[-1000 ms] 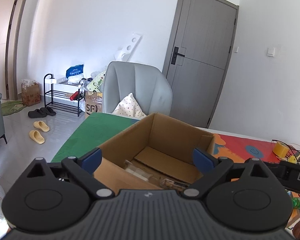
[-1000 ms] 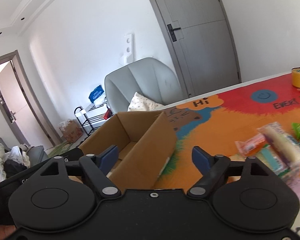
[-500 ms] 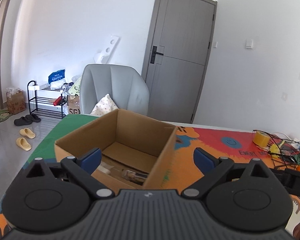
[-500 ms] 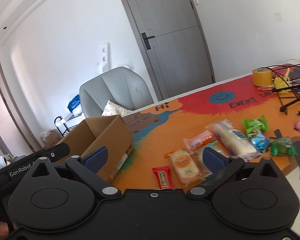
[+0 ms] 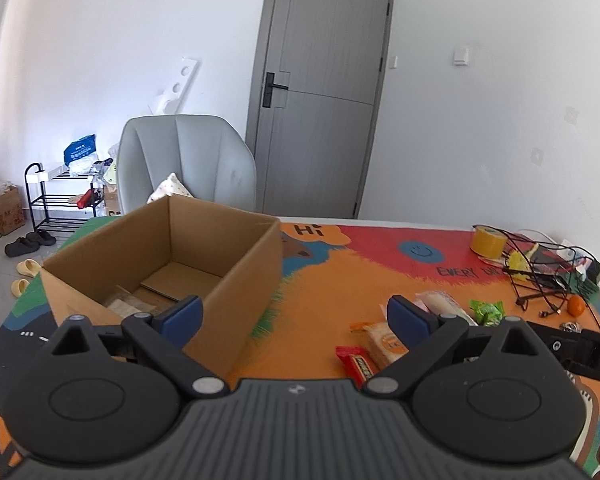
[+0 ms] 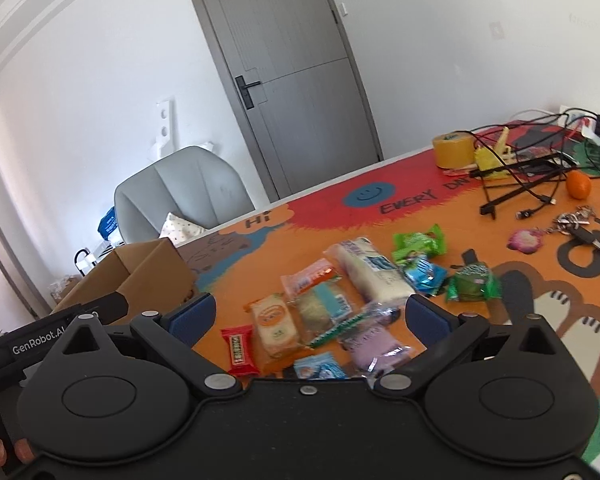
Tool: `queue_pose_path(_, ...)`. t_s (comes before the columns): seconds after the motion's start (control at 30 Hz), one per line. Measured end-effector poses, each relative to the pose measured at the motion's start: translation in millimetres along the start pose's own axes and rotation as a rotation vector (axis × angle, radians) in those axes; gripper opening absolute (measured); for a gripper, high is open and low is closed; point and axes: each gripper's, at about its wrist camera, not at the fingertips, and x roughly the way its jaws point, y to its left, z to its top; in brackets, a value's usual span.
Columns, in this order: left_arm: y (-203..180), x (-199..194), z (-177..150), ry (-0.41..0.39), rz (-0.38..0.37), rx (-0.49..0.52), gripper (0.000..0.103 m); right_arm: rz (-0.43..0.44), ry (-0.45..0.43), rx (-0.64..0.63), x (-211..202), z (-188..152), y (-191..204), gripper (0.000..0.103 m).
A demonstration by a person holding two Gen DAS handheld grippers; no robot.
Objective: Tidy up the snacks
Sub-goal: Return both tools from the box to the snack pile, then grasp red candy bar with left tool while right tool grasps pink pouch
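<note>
Colourful mat (image 6: 440,216), tape roll (image 6: 454,150), cables (image 6: 540,176), keys (image 6: 580,224)

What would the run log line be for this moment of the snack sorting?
phase: reaching for snacks | left gripper: open, empty | right gripper: open, above snack pile | cardboard box: on mat, some items inside

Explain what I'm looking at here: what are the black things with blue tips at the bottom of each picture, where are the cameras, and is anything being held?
They are two hand-held grippers, each carrying its own forward-looking fisheye camera. The left gripper and right gripper are both open and hold nothing. On the colourful table mat stands an open cardboard box with a few things already inside. To its right lies a pile of wrapped snacks, including a red bar, and further back a tape roll, cables and keys.
</note>
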Motion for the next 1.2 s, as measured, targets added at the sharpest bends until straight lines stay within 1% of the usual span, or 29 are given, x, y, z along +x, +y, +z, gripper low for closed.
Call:
queue_pose_path(0.13, -13.0, 1.9, -6.6, 0.014, -0.013, 0.016, 0.098, -0.020, 0.000, 0.012, -3.0, -2.6, -12.9, 0.103)
queue_pose_path(0.23, -20.6, 4.6, -11.1, 0.028, -0.039, 0.026, 0.098, -0.034, 0.003, 0.029, -2.7, -5.4, -23.2, 0.102)
queue_pose_path(0.33, -27.2, 9.4, -14.5, 0.034, -0.038, 0.031, 0.098, -0.043, 0.011, 0.032, -0.7, -9.9, -28.0, 0.101)
queue_pose_path(0.37, -28.2, 11.1, -15.7, 0.036, -0.039, 0.030, 0.098, -0.042, 0.014, 0.032, -0.4, -10.8, -29.8, 0.100)
queue_pose_path(0.4, -28.8, 12.9, -17.0, 0.039, -0.043, 0.029, 0.097, -0.041, 0.017, 0.031, 0.7, -12.2, -30.5, 0.095)
queue_pose_path(0.43, -28.9, 14.9, -18.3, 0.043, -0.049, 0.027, 0.096, -0.040, 0.021, 0.029, 2.3, -13.7, -30.7, 0.093)
queue_pose_path(0.5, -31.1, 20.4, -20.7, 0.060, -0.061, 0.024, 0.095, -0.035, 0.039, 0.029, 7.2, -16.2, -32.7, 0.085)
queue_pose_path(0.53, -31.3, 23.2, -21.8, 0.069, -0.065, 0.023, 0.094, -0.033, 0.047, 0.033, 9.7, -17.7, -33.7, 0.083)
queue_pose_path(0.57, -32.2, 25.4, -23.7, 0.072, -0.068, 0.024, 0.093, -0.034, 0.054, 0.037, 12.7, -18.8, -34.8, 0.078)
queue_pose_path(0.7, -35.0, 38.1, -28.6, 0.096, -0.063, 0.025, 0.080, -0.041, 0.082, 0.042, 24.5, -22.2, -38.9, 0.067)
queue_pose_path(0.8, -34.5, 50.9, -32.0, 0.137, -0.069, 0.002, 0.070, -0.054, 0.099, 0.042, 33.0, -23.1, -40.9, 0.066)
queue_pose_path(1.03, -31.9, 75.9, -39.0, 0.191, -0.064, -0.016, 0.054, -0.071, 0.120, 0.034, 50.7, -22.4, -43.0, 0.066)
queue_pose_path(1.2, -34.6, 87.0, -43.4, 0.216, -0.071, -0.014, 0.052, -0.082, 0.136, 0.023, 64.4, -21.7, -41.0, 0.065)
